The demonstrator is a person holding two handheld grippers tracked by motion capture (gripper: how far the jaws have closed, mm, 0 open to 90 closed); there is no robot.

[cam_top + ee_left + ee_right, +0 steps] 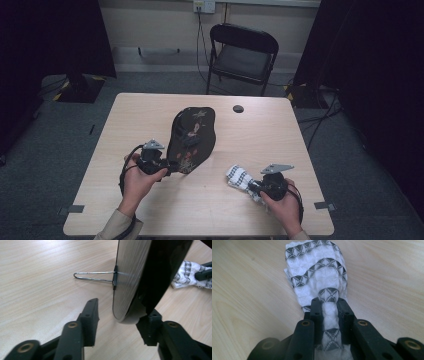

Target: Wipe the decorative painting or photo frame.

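A black oval board point(192, 135) with a flower pattern stands tilted near the table's middle, propped on a wire stand point(93, 277). My left gripper point(170, 169) is at its lower end. In the left gripper view the board's bottom rim point(130, 290) sits between the jaws of the left gripper point(122, 310): the right finger point(150, 326) touches it, the left finger point(90, 315) stands apart. A white cloth point(238, 176) with a black pattern lies at the front right. My right gripper point(248, 186) is shut on the cloth point(317, 272), which bunches between the jaws of the right gripper point(329, 301).
The pale wooden table point(150, 115) has a small dark round spot point(238, 108) near its far edge. A black folding chair point(243, 55) stands behind the table, with cables on the floor around it. The cloth point(186, 275) and the right gripper point(203, 272) appear beyond the board.
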